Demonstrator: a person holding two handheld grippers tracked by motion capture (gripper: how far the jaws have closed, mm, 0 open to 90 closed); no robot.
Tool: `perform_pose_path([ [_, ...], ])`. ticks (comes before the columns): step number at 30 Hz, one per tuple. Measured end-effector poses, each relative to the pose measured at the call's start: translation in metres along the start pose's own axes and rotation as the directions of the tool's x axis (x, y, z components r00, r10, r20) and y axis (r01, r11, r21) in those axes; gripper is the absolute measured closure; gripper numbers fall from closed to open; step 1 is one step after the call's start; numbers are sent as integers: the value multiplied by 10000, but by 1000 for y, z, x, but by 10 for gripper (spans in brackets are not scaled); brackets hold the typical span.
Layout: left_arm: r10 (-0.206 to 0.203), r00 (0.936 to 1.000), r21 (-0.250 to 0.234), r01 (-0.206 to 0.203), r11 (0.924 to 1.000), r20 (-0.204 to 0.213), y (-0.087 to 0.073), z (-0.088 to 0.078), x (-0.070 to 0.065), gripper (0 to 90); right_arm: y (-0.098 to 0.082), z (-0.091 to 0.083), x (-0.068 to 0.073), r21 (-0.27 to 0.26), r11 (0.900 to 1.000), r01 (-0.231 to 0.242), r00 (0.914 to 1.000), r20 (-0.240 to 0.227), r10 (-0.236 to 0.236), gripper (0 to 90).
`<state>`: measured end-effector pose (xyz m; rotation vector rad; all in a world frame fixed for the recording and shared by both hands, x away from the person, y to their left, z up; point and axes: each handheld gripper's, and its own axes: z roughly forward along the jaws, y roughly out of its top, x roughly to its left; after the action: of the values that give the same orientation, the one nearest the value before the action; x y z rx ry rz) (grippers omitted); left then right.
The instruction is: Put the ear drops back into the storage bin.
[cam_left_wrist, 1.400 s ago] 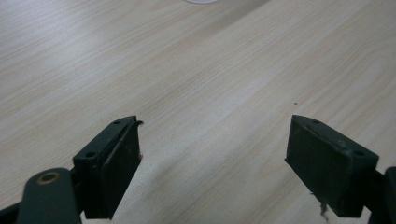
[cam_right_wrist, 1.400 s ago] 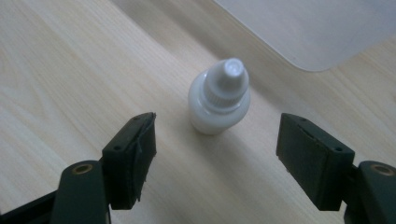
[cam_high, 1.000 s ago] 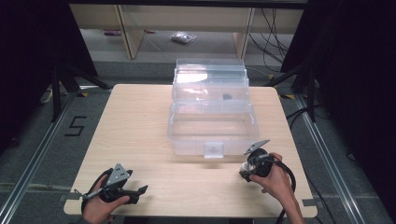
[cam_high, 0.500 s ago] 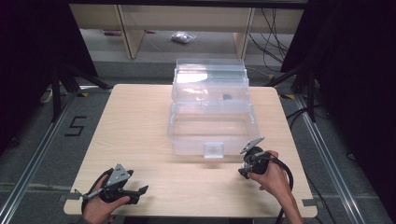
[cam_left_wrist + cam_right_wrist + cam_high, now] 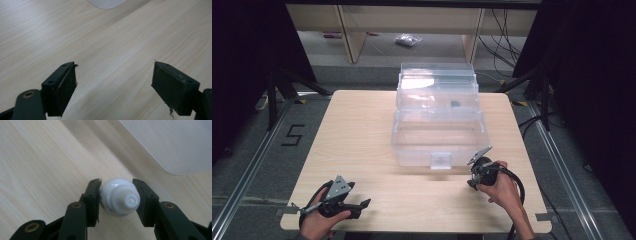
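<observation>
A small white round object with a ribbed cap and nozzle (image 5: 119,197) sits between the jaws of my right gripper (image 5: 117,187), and both pads press on its sides. These jaws have just been closing onto it. In the high view the right gripper (image 5: 473,182) is low over the table, just off the front right corner of the clear plastic box (image 5: 439,120). My left gripper (image 5: 362,204) rests near the table's front left edge. Its jaws (image 5: 113,72) stand wide open over bare wood with nothing between them.
The clear lidded box has a latch tab (image 5: 441,160) on its front wall, and a small dark item lies inside it (image 5: 455,104). One corner of the box (image 5: 170,145) lies just beyond the right jaws. Bare wood stretches between the two hands.
The right hand has edged slightly left and toward the table's front edge. The left hand has kept still.
</observation>
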<state>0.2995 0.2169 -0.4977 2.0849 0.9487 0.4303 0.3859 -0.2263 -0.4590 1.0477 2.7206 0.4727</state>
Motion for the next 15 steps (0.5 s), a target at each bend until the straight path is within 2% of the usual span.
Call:
perform_pose_path([
  [2, 194, 9998, 124, -193, 9997, -96, 0, -1, 2, 190, 0, -1, 1, 30, 10000, 22, 10000, 29, -22, 600],
  [7, -3, 10000, -29, 3, 10000, -28, 0, -1, 0, 191, 2, -5, 3, -57, 10000, 76, 9999, 137, -75, 602],
  [8, 144, 9998, 93, -143, 9999, -111, 0, -1, 1, 192, 2, -7, 4, -67, 9999, 95, 9999, 138, -94, 601],
  [10, 174, 9996, 50, -173, 9998, -232, 0, 0, 1, 192, 2, -10, 4, -147, 9998, 117, 9999, 51, -116, 602],
  [11, 183, 9998, 171, -181, 9997, -94, 0, -1, 2, 192, 2, -13, 4, -150, 9999, 54, 10000, 16, -54, 602],
  [15, 99, 10000, 95, -99, 9999, 10, 1, -2, 2, 193, 1, -18, 5, -242, 9997, 93, 9999, -45, -94, 602],
])
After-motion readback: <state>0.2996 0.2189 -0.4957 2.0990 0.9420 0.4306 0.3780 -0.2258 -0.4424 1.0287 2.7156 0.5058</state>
